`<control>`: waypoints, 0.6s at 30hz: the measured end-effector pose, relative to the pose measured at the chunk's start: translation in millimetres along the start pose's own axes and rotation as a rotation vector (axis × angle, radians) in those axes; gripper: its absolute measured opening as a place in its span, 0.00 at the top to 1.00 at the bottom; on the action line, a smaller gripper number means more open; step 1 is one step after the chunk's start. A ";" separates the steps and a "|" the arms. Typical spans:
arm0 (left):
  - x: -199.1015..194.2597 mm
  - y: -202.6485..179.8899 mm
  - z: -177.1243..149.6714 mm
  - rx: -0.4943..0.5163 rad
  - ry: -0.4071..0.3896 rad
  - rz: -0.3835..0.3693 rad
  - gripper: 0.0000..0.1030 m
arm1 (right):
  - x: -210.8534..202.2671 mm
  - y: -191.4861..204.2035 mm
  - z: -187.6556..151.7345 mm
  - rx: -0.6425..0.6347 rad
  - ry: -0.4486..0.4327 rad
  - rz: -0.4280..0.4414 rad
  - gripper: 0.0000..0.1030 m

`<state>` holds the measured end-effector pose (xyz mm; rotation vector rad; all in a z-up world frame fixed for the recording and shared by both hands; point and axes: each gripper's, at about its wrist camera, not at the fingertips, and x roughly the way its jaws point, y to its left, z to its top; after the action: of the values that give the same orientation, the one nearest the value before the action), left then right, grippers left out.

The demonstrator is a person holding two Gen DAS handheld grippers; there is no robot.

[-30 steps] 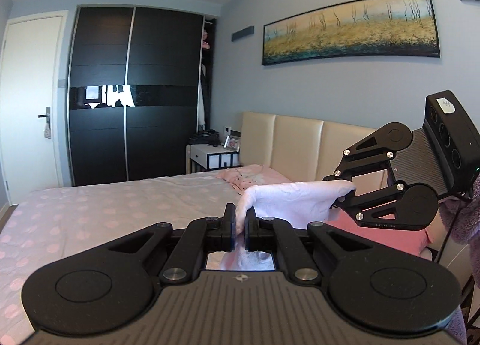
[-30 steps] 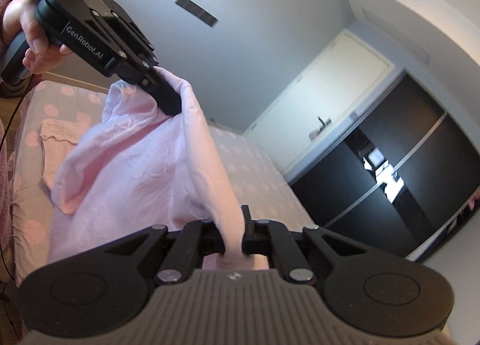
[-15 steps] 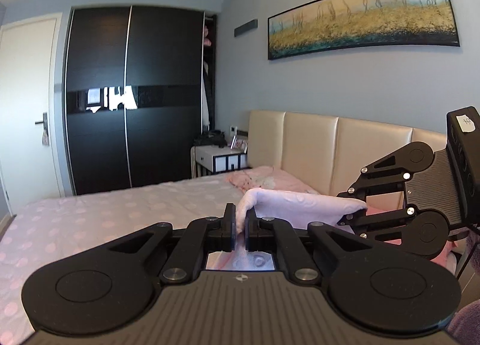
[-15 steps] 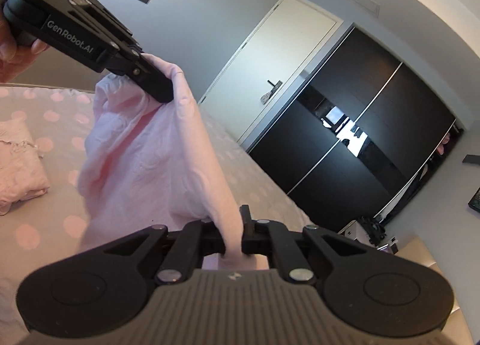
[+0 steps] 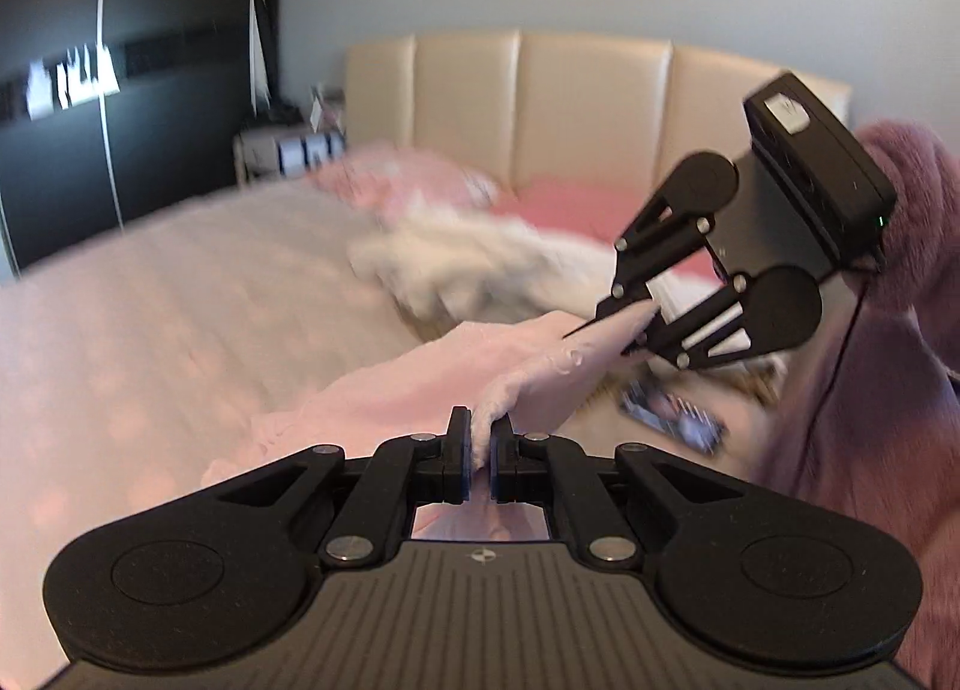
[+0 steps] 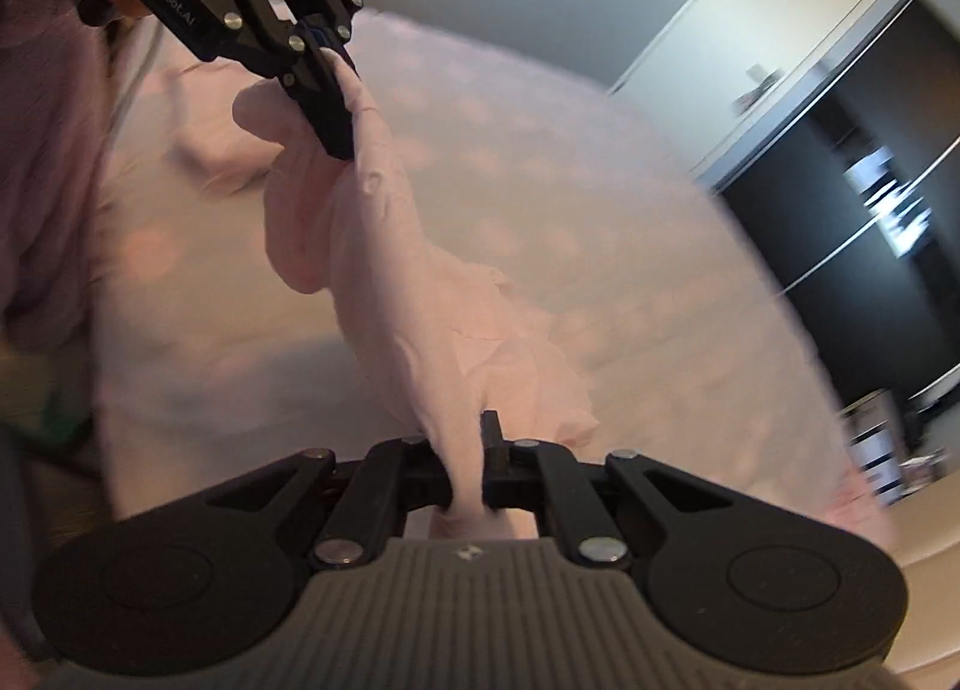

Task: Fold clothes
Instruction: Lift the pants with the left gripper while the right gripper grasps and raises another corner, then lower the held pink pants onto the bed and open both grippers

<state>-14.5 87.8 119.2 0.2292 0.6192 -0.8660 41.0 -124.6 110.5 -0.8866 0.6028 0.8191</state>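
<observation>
A pale pink garment hangs stretched between my two grippers, just above the bed, its lower part trailing onto the cover. My left gripper is shut on one edge of it; it also shows in the right wrist view. My right gripper is shut on another edge of the pink garment and shows in the left wrist view to the upper right. The frames are blurred by motion.
The bed has a dotted pink cover and a cream headboard. A heap of white and pink clothes lies near the pillows. A dark wardrobe and a nightstand stand beyond. A purple fuzzy sleeve is at right.
Both grippers have dropped from high in the air toward the bed, carrying the garment down; the views now tilt onto the bed cover and the garment's lower part reaches it.
</observation>
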 end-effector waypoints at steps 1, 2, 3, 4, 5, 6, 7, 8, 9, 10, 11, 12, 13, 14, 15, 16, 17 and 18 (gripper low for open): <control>5.5 -8.5 -16.8 -0.006 0.035 -0.023 0.97 | 7.2 15.2 -10.8 0.006 0.021 0.036 0.94; 9.6 -16.5 -32.8 -0.015 0.065 -0.048 0.97 | 11.6 29.3 -20.5 0.011 0.035 0.068 0.94; 12.6 -24.9 -47.0 -0.022 0.092 -0.072 0.97 | 14.7 44.9 -30.8 0.006 0.046 0.101 0.94; 13.1 -33.6 -57.3 -0.025 0.109 -0.093 0.97 | 14.1 57.9 -40.1 0.008 0.054 0.120 0.94; 10.9 -40.7 -64.7 -0.027 0.117 -0.114 0.97 | 9.5 67.8 -46.2 0.026 0.058 0.144 0.94; 6.5 -46.4 -70.2 -0.025 0.124 -0.138 0.97 | 4.5 77.8 -52.5 0.044 0.061 0.169 0.94; 2.1 -52.1 -75.7 -0.024 0.130 -0.161 0.97 | -3.5 88.1 -60.1 0.057 0.062 0.198 0.94; -1.7 -57.1 -79.5 -0.021 0.136 -0.180 0.97 | -9.4 95.1 -64.8 0.064 0.068 0.221 0.94; -4.7 -60.9 -80.7 -0.018 0.141 -0.191 0.97 | -15.7 105.4 -69.1 0.064 0.075 0.239 0.94; -7.0 -63.5 -82.3 -0.016 0.144 -0.199 0.97 | -21.0 111.2 -71.2 0.057 0.080 0.248 0.94; -7.5 -63.9 -83.8 -0.020 0.144 -0.201 0.97 | -21.6 115.8 -72.5 0.053 0.083 0.251 0.94; -5.8 -62.7 -84.2 -0.031 0.145 -0.201 0.97 | -18.6 115.5 -72.4 0.059 0.085 0.252 0.94; -2.9 -59.7 -84.0 -0.045 0.146 -0.197 0.97 | -15.6 114.7 -72.2 0.066 0.088 0.253 0.94; -0.2 -55.8 -83.6 -0.059 0.147 -0.186 0.97 | -12.5 111.1 -71.3 0.081 0.089 0.247 0.94; 2.1 -52.6 -81.8 -0.067 0.149 -0.171 0.97 | -11.3 107.6 -70.7 0.095 0.085 0.234 0.94; 3.6 -47.5 -77.0 -0.070 0.148 -0.155 0.97 | -9.9 103.2 -69.5 0.109 0.080 0.222 0.94; 4.5 -41.6 -70.4 -0.071 0.143 -0.138 0.97 | -8.1 92.6 -64.8 0.123 0.070 0.210 0.94; 5.6 -35.0 -62.7 -0.073 0.137 -0.120 0.97 | -7.0 82.3 -60.6 0.138 0.058 0.195 0.94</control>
<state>-64.7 88.8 67.5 0.1881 0.7970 -0.9464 -38.1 -148.0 49.6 -0.7347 0.7963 0.9170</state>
